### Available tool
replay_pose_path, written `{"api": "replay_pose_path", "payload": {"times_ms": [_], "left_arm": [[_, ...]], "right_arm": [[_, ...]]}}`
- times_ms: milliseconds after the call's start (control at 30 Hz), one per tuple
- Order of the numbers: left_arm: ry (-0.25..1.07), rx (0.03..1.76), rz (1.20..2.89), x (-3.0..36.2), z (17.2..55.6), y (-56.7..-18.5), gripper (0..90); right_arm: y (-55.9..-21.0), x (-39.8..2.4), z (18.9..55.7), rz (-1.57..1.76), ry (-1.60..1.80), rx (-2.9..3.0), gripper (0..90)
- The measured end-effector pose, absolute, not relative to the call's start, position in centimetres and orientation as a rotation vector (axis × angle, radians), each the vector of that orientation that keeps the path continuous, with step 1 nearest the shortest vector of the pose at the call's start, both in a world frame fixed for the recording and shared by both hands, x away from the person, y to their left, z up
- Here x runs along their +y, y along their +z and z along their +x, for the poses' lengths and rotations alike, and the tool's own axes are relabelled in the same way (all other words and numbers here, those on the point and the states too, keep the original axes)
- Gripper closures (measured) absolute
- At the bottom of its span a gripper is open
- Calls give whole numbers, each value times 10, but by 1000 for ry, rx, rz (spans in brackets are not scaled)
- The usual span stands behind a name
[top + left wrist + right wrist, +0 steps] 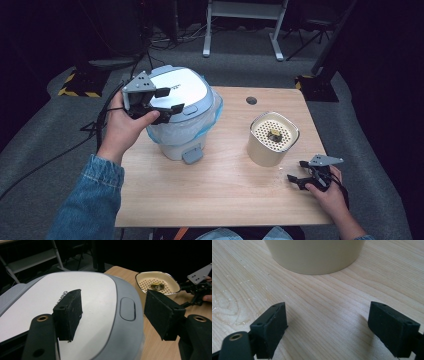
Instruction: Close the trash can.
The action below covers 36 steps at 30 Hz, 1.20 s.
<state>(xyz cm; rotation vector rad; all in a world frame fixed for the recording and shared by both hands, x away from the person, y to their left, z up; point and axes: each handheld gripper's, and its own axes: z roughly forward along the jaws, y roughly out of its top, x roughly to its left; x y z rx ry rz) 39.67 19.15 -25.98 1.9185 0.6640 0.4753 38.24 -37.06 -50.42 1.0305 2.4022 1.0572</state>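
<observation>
- High view: the left gripper is held spread, empty, over the lidded bin at the table's left.
- Left gripper view: jaws are seen apart above the bin's lid.
- Right gripper view: the right gripper is held wide apart, empty, low over the table before the cream container.
</observation>
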Motion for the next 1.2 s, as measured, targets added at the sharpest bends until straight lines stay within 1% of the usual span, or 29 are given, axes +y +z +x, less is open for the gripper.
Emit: {"api": "replay_pose_path", "payload": {"times_ms": [300, 400, 600, 800, 1200], "left_arm": [[473, 656, 1948, 199, 362, -265, 289], [495, 669, 1960, 204, 352, -269, 286], [495, 701, 1960, 215, 336, -283, 278], [525, 737, 1977, 226, 323, -305, 271], [506, 841, 1968, 253, 308, -360, 264]], "right_arm": [[-504, -371, 382, 1030, 1057, 2402, 157], [-504, -371, 382, 1030, 1058, 2402, 157], [-504, -371, 382, 1030, 1058, 2402, 157], [-504, -371, 382, 1031, 1058, 2402, 157], [-504, -371, 383, 1030, 1057, 2402, 157]]}}
